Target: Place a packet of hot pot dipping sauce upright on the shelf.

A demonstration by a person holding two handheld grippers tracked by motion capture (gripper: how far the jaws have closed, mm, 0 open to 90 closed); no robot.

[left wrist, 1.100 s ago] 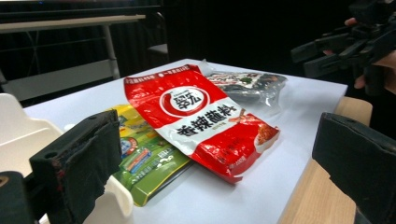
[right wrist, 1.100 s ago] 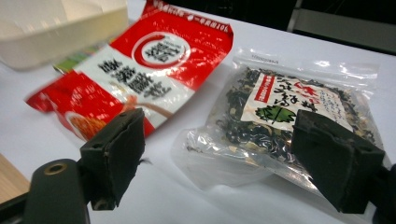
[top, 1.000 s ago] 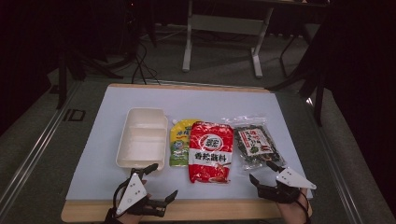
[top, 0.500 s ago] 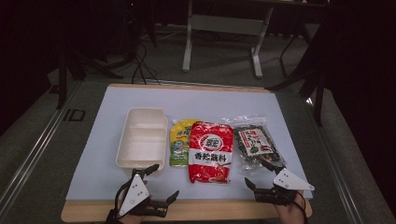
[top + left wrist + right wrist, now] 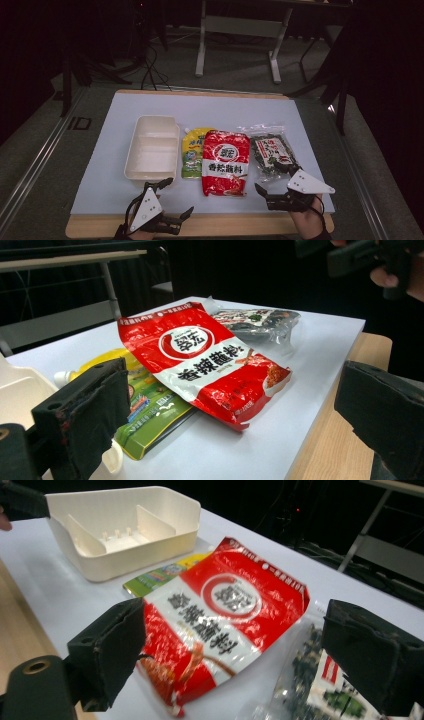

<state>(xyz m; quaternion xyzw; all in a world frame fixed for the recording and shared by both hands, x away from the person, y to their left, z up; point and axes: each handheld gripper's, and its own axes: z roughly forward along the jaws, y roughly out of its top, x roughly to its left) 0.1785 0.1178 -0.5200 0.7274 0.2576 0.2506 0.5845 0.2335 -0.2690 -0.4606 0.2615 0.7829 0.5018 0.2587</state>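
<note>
- Left gripper [image 5: 172, 200]: jaws apart, empty, near the table edge, left of the red pouch [image 5: 226, 162].
- Red pouch: flat, long axis running away from the person, between both grippers.
- Right gripper [image 5: 267, 180]: jaws apart, empty, just right of the pouch's near corner, probably nearer.

The red pouch [image 5: 200, 367] is glossy plastic film, creased and catching the light. The seaweed bag [image 5: 271, 154] is clear, shiny crinkled film. The green-yellow pouch [image 5: 150, 410] looks smooth and glossy. The tray [image 5: 125, 530] is matt cream plastic. The bench [image 5: 310, 226] shows bare wood at its edge under a matt pale sheet [image 5: 210, 110].
</note>
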